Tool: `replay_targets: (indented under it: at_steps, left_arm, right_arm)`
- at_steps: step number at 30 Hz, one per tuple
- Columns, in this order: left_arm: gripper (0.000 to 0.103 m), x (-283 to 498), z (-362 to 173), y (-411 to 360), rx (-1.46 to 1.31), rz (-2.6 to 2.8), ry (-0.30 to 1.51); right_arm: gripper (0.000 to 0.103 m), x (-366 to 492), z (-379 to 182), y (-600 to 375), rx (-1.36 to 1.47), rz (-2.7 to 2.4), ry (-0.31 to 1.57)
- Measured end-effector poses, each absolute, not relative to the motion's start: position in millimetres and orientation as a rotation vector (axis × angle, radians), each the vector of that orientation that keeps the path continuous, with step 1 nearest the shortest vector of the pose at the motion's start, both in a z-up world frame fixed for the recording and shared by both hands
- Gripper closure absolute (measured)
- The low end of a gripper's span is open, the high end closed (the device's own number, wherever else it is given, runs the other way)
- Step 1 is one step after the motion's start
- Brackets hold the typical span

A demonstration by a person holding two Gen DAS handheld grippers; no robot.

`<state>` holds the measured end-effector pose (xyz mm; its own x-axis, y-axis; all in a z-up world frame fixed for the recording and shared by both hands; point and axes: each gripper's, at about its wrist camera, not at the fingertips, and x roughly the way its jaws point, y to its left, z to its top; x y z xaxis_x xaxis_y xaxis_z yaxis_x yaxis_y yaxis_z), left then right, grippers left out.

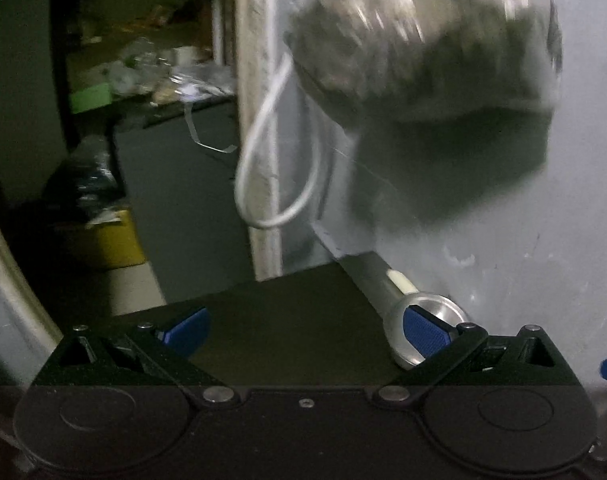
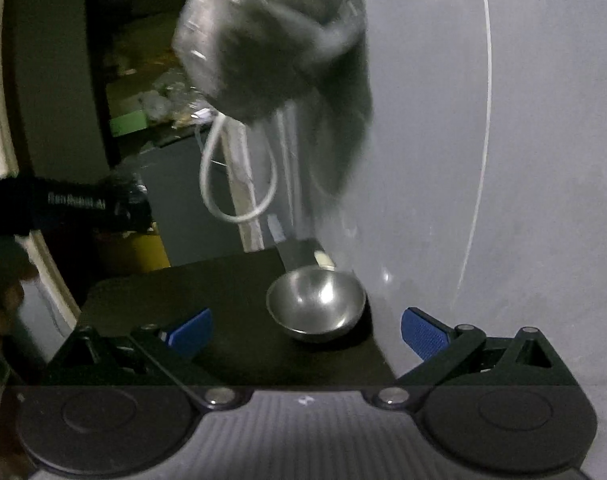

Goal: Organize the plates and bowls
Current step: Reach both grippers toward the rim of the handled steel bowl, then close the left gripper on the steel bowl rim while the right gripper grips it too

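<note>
A steel bowl [image 2: 316, 305] is sitting mouth-up, tipped slightly toward the camera, at frame centre on the dark worktop [image 2: 223, 300]. Both the right claw [image 2: 306, 330] and left claw [image 1: 306, 330] are gaping wide, gripping nothing.

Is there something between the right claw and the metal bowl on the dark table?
Nothing visible. The right claw is open, and the metal bowl sits upright just ahead of it on the dark table. The hanging plastic bag and white cord are above and behind the bowl.
</note>
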<state>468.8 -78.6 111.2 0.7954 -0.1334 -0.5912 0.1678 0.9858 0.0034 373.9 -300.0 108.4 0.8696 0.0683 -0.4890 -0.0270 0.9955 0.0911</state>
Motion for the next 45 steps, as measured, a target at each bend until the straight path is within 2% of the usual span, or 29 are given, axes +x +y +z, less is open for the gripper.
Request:
replay_targets:
  at_steps: [9, 19, 23, 26, 30, 34, 42, 45]
  left_arm:
    - [0.001, 526.6, 30.5, -115.3, 0.053, -0.23, 0.743]
    - [0.001, 572.6, -5.7, -132.5, 0.009, -0.221, 0.757]
    - [0.007, 579.9, -16.5, -136.7, -0.019, -0.233, 0.782]
    - [0.017, 581.5, -25.0, -139.6, -0.036, -0.244, 0.8]
    - [0.031, 584.6, -35.7, -145.3, -0.05, -0.268, 0.834]
    - [0.056, 586.0, -42.3, -148.1, -0.073, -0.296, 0.859]
    - [0.081, 585.6, -44.7, -146.3, -0.136, -0.357, 0.885]
    - [0.084, 583.3, -45.6, -146.7, -0.136, -0.37, 0.881]
  right_arm:
    - [0.009, 435.8, 34.7, -325.0, 0.297, 0.02, 0.589]
    - [0.02, 484.7, -8.2, -332.1, 0.389, -0.045, 0.642]
    - [0.02, 494.5, -16.8, -336.6, 0.439, -0.025, 0.634]
    - [0.021, 499.2, -20.5, -336.2, 0.432, -0.031, 0.629]
    - [0.029, 505.5, -26.7, -337.4, 0.438, -0.037, 0.636]
    - [0.038, 508.9, -28.4, -337.6, 0.433, -0.035, 0.627]
    - [0.049, 514.0, -30.0, -336.7, 0.437, -0.012, 0.641]
    - [0.057, 514.2, -29.6, -335.0, 0.432, -0.007, 0.645]
